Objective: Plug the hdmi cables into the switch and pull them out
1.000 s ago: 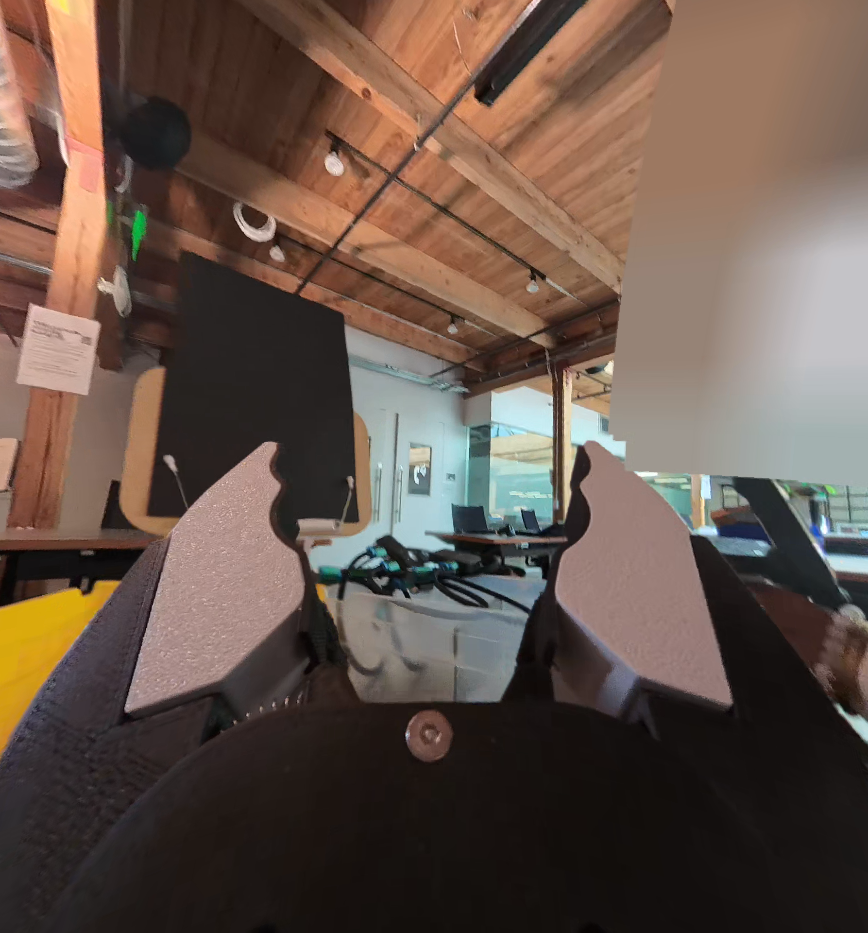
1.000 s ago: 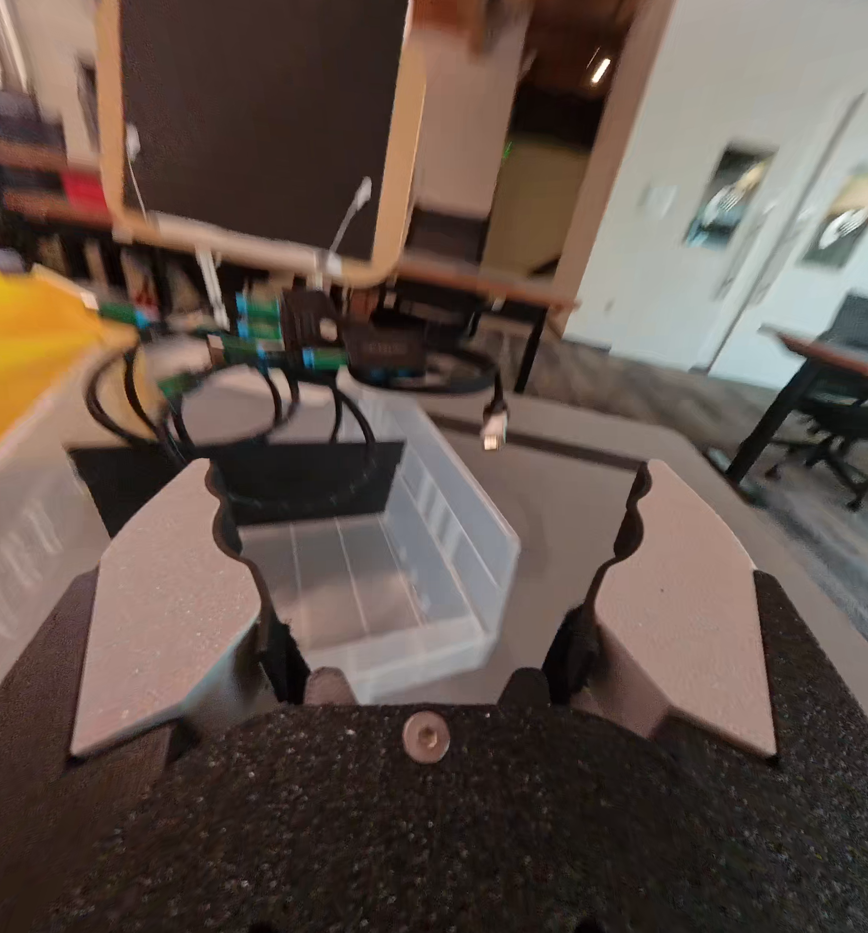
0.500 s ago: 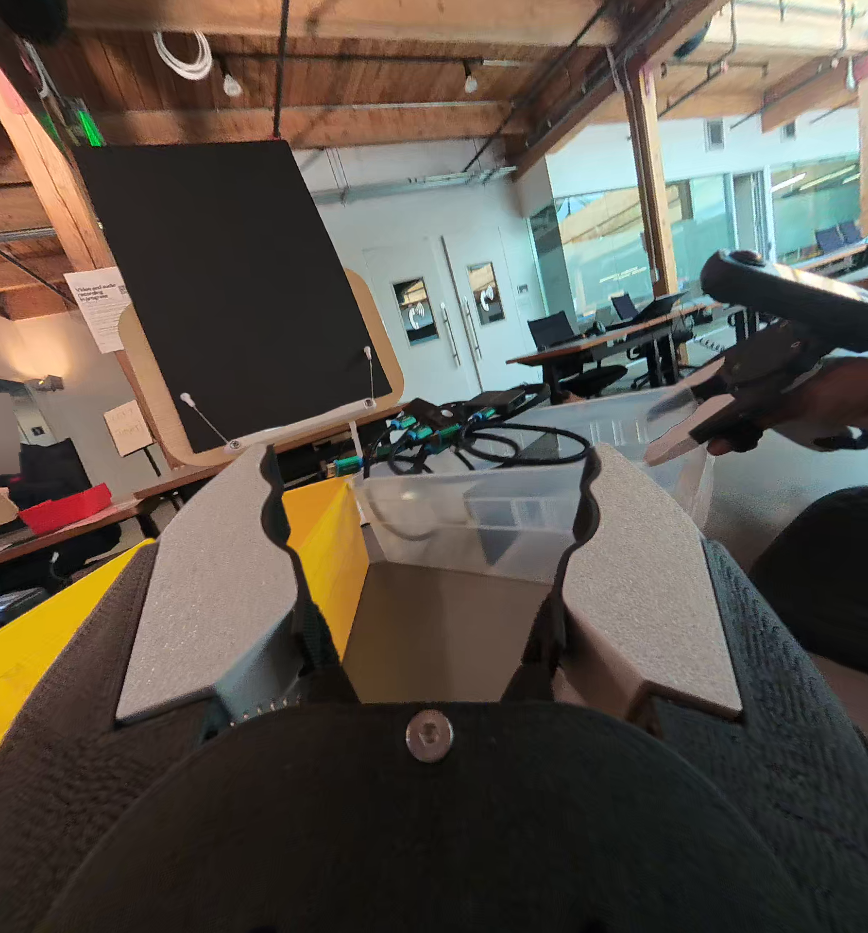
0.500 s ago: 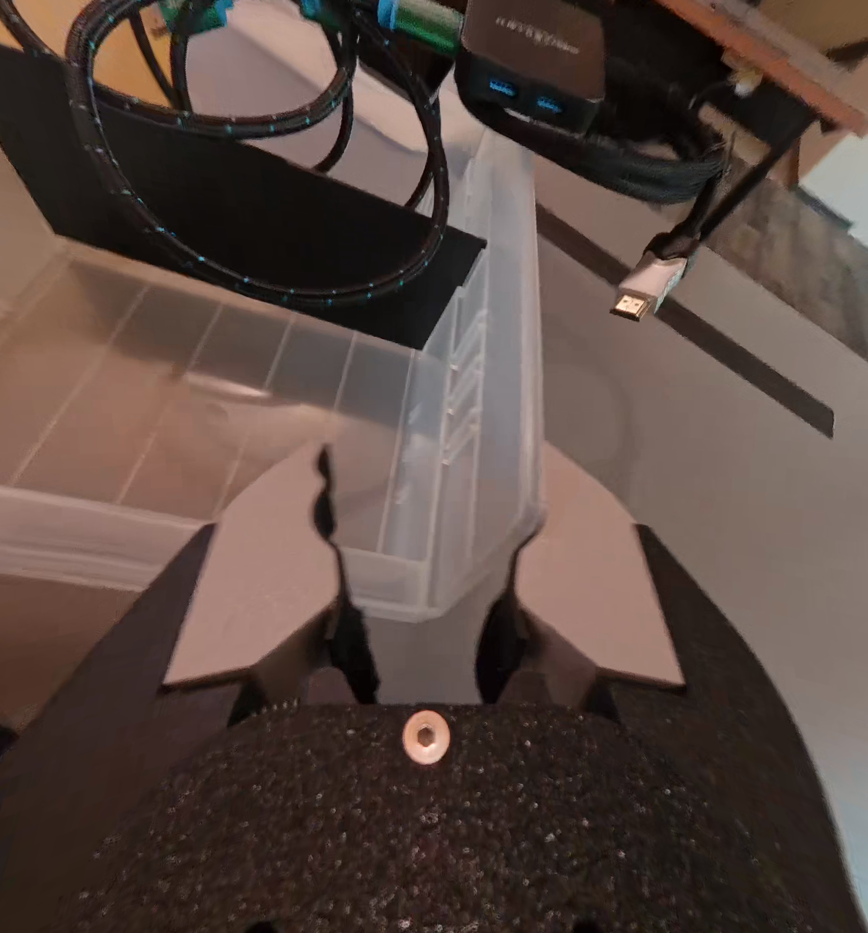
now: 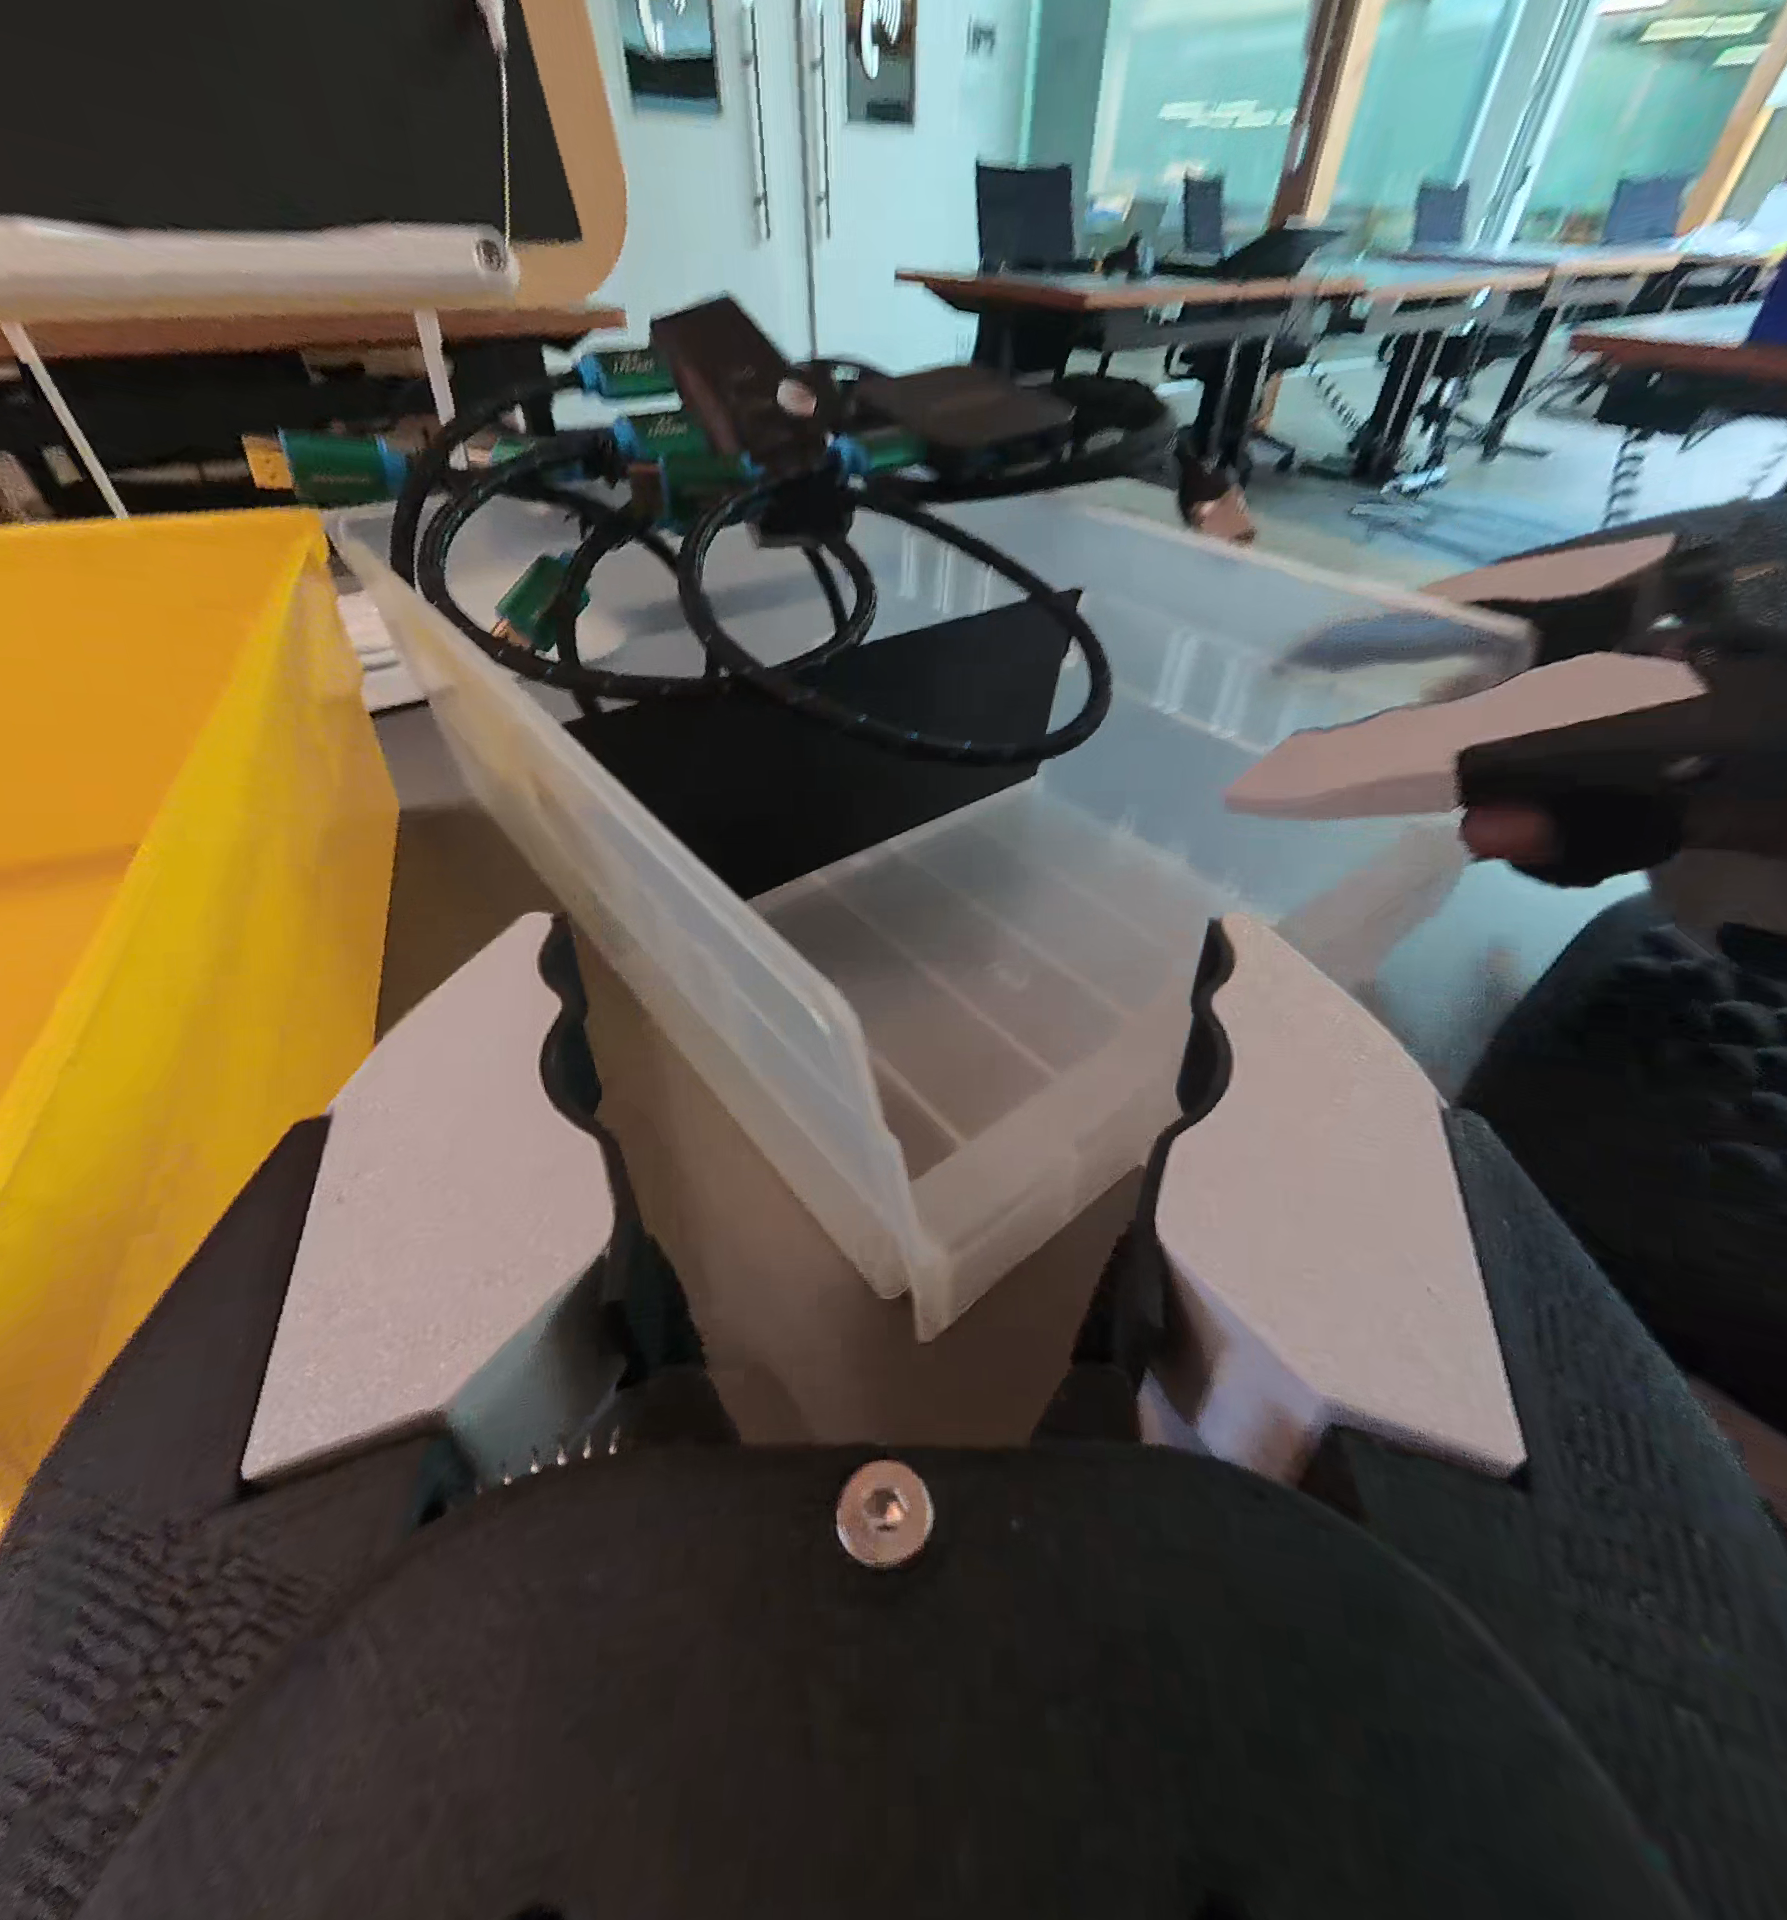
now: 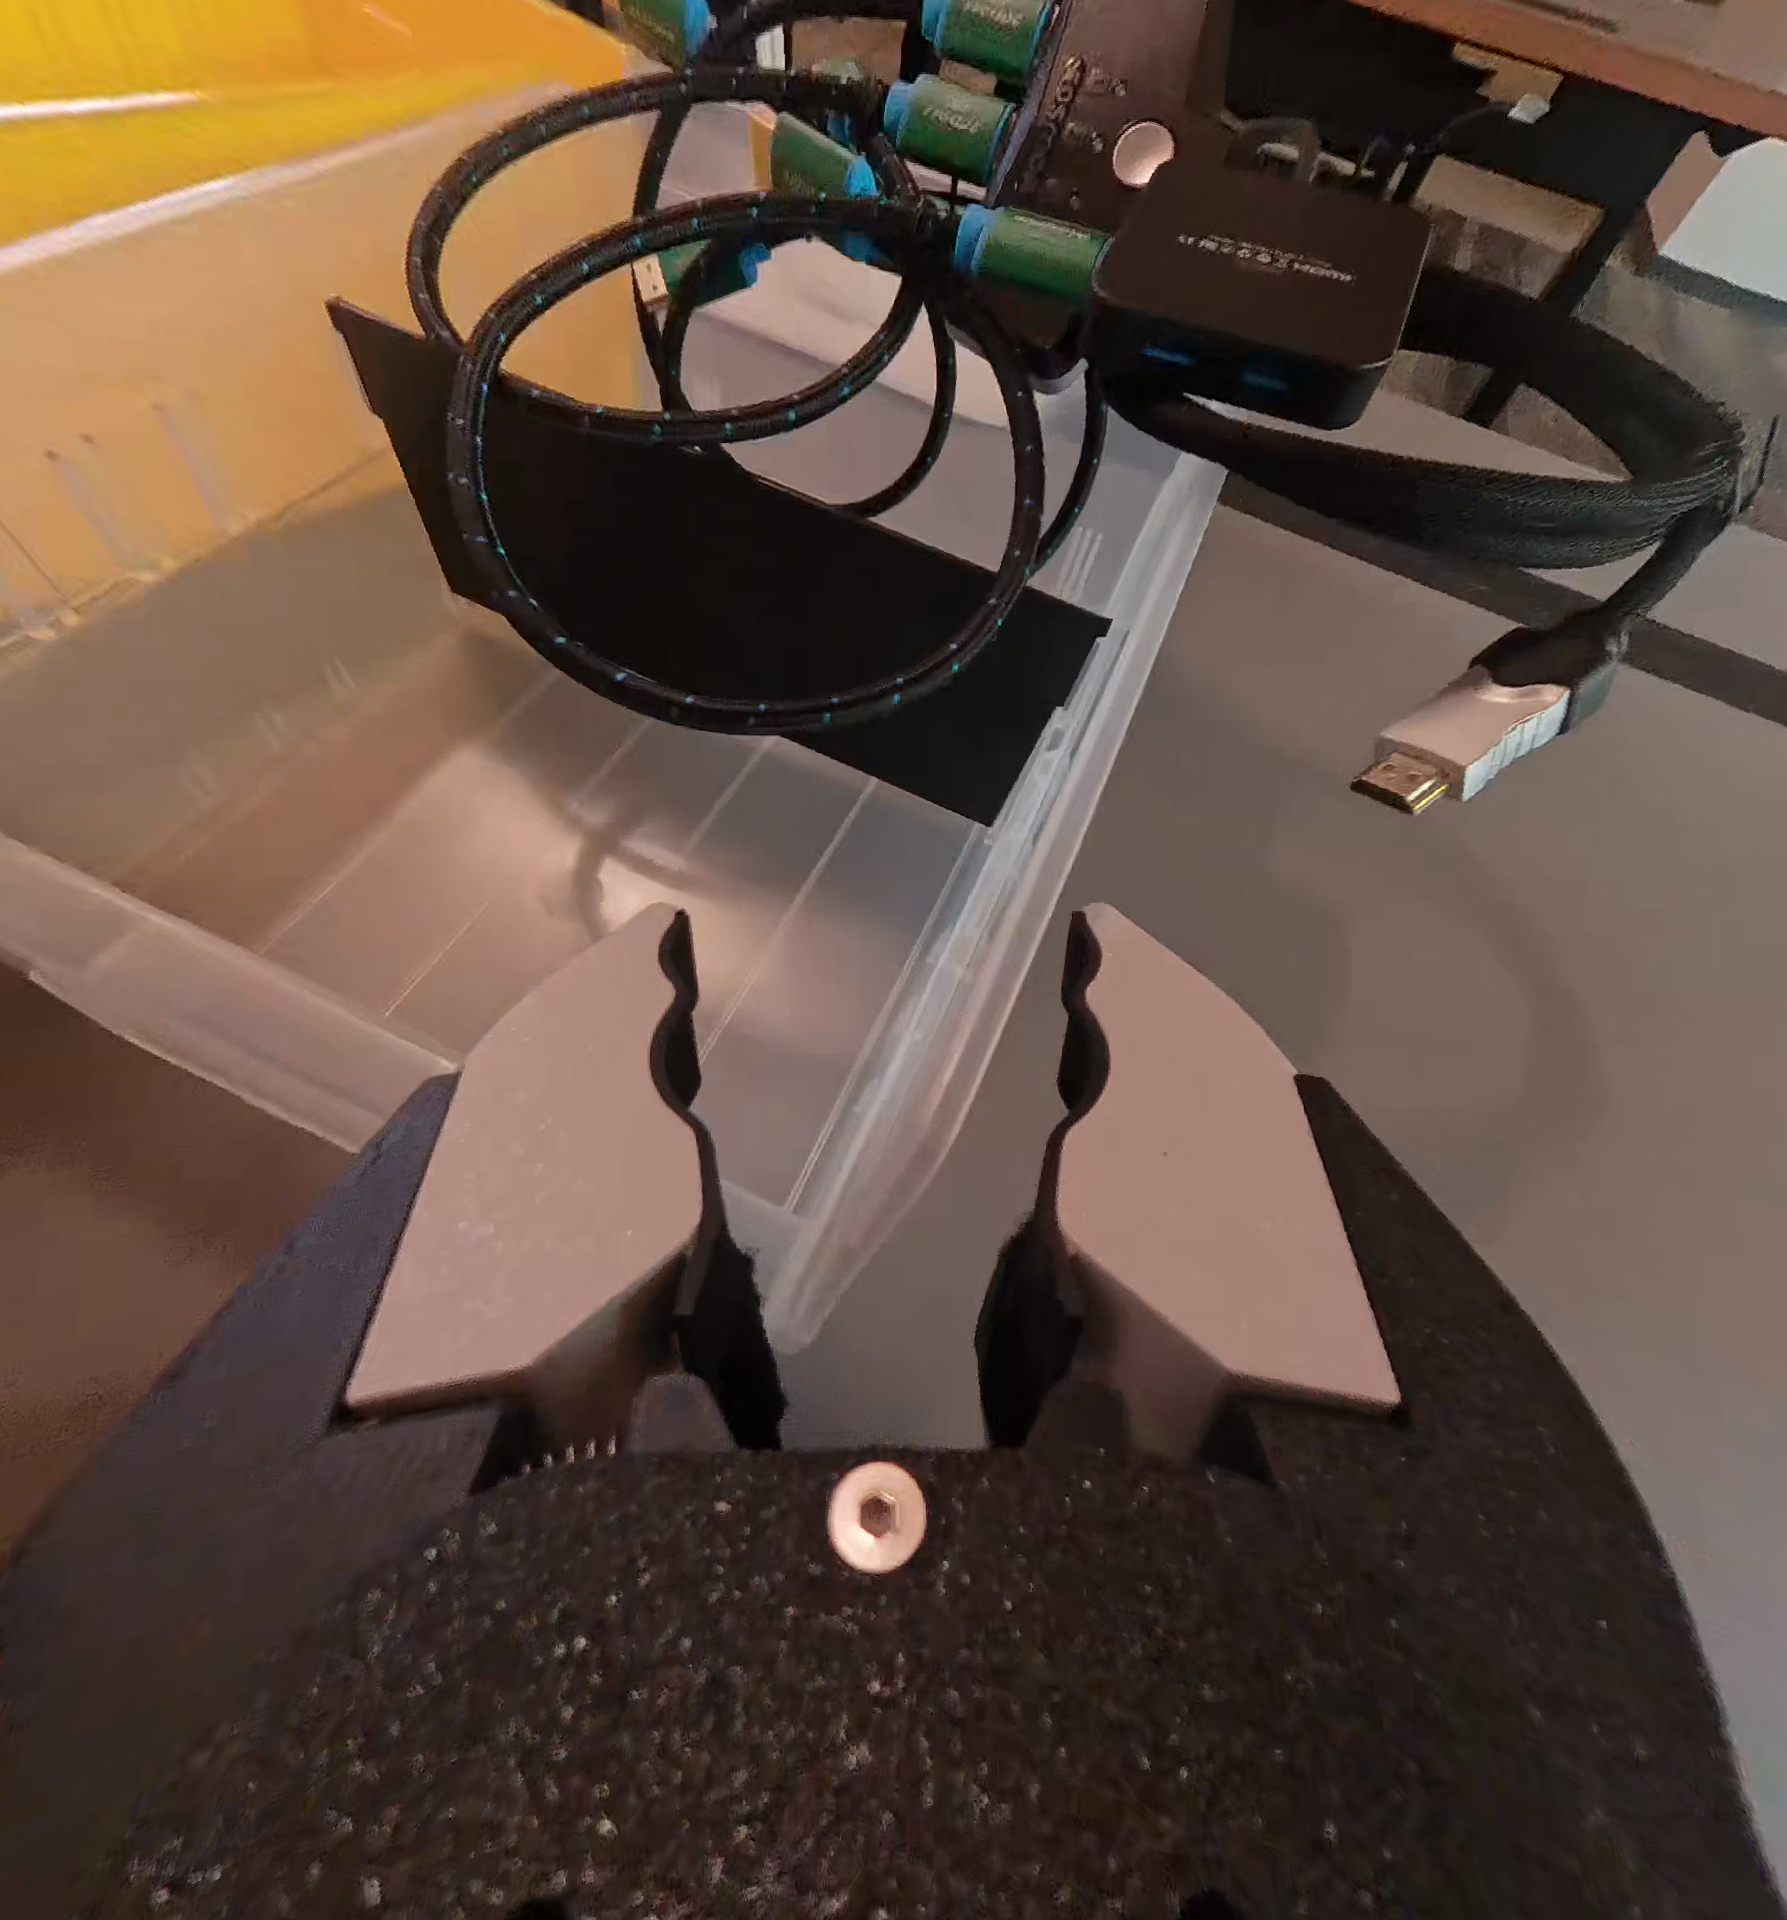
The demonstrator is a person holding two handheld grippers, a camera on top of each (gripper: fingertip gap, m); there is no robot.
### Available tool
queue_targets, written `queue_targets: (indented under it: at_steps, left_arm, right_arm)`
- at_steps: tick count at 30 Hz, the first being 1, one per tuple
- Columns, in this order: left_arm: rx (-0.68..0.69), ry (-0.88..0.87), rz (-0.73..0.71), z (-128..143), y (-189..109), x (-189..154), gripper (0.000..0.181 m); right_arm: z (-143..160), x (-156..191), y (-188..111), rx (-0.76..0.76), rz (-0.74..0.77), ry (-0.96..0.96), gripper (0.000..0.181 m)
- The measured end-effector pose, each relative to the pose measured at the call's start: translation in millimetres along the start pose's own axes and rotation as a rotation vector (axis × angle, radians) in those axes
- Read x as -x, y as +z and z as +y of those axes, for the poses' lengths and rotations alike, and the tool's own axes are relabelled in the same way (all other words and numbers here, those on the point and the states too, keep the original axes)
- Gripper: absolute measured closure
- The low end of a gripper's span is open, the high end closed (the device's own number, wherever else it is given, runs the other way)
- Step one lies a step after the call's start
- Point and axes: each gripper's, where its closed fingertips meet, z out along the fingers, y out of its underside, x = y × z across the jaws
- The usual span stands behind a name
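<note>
Both grippers just swung down from the ceiling/room to the clear bin [image 5: 660, 914]. My left gripper [image 5: 884, 1039] is wide, empty; right gripper [image 6: 873, 1023] narrower, empty. Switch [image 6: 1263, 291] w/ HDMI cables [image 6: 723, 436] sits at bin's far edge; approach only, nothing pulled.

The right hand-held gripper [image 6: 878, 997] hangs with its jaws parted and nothing between them, straddling the near right wall of a clear plastic bin [image 6: 972, 935]. At twelve o'clock, a black switch [image 6: 1273, 291] rests on the bin's far edge, with green-ended braided cables [image 6: 764, 665] looping down from it. At two o'clock a silver HDMI plug [image 6: 1471, 738] hangs just above the grey surface [image 6: 1491, 1039]. A yellow bin [image 6: 141, 104] sits at ten o'clock.
</note>
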Motion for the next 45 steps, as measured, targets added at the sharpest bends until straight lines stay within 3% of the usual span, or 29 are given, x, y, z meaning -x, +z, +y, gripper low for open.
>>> queue_targets:
  at_steps: [4,5,8,10,14,19,24,30,34,38,45]
  left_arm:
    - [0.080,-0.019,-0.014,10,10,10,0.085]
    - [0.092,-0.017,-0.010,12,13,11,0.087]
    - [0.167,-0.023,-0.018,20,21,13,0.113]
    - [0.163,0.001,-0.076,19,21,16,0.127]
    - [0.043,0.067,-0.089,5,15,11,0.154]
    - [0.041,0.156,-0.103,1,18,2,0.156]
    - [-0.010,0.188,-0.141,-34,0,7,0.157]
    - [-0.044,0.162,-0.147,-73,-25,19,0.157]
    - [-0.027,0.134,-0.188,-80,-40,42,0.158]
    - [-0.061,0.143,-0.270,-86,-67,69,0.164]
    - [-0.163,0.219,-0.410,-126,-124,103,0.165]
  right_arm:
    - [8,-6,6,0.040,0.044,-0.069,0.125]
    - [7,-3,7,0.037,0.031,-0.066,0.136]
    - [8,-9,7,0.052,0.097,-0.044,0.148]
    - [10,-14,4,0.072,0.139,-0.009,0.161]
    - [10,-27,-8,0.080,0.244,-0.067,0.166]
    - [-10,-40,-31,0.011,0.361,-0.134,0.171]
    - [-42,-33,-48,-0.070,0.380,-0.139,0.171]
    - [-103,-22,-71,-0.193,0.433,-0.204,0.173]
    - [-132,-1,-64,-0.227,0.393,-0.239,0.174]
    - [-170,32,-71,-0.384,0.437,-0.333,0.176]
    - [-225,80,-77,-0.563,0.362,-0.329,0.177]
